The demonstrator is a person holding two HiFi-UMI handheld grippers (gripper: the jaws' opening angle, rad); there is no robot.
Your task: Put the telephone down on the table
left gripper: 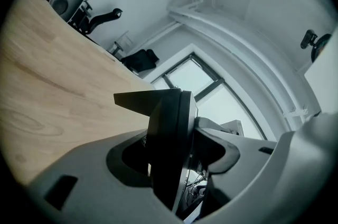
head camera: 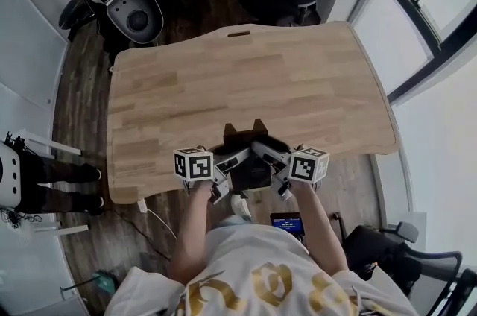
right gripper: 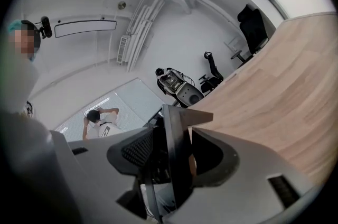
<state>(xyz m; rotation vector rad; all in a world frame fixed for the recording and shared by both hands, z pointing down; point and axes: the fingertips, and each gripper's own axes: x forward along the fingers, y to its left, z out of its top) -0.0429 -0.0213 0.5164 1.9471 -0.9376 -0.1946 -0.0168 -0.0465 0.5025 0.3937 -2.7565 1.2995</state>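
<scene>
The fingers [left gripper: 95,159] of the left gripper [head camera: 223,167] are set fairly wide and clamp one side of the black telephone [left gripper: 169,133], which stands edge-on between them. The fingers [right gripper: 231,160] of the right gripper [head camera: 274,162] hold the opposite side in the same way. From the head view the two grippers face each other with the telephone slung between them. A grip from both ends looks chosen to keep a broad, awkward body level and stop it swinging.

The telephone sits right at the near edge of the wooden worktop [head camera: 246,76], close to the person's body, with its two pointed parts aimed towards the far side. Whether its base touches the wood yet I cannot tell; both gripper views show the boards running on beyond it. The set-down seems not yet finished. It likely calls for lowering both ends together, then releasing each side.
</scene>
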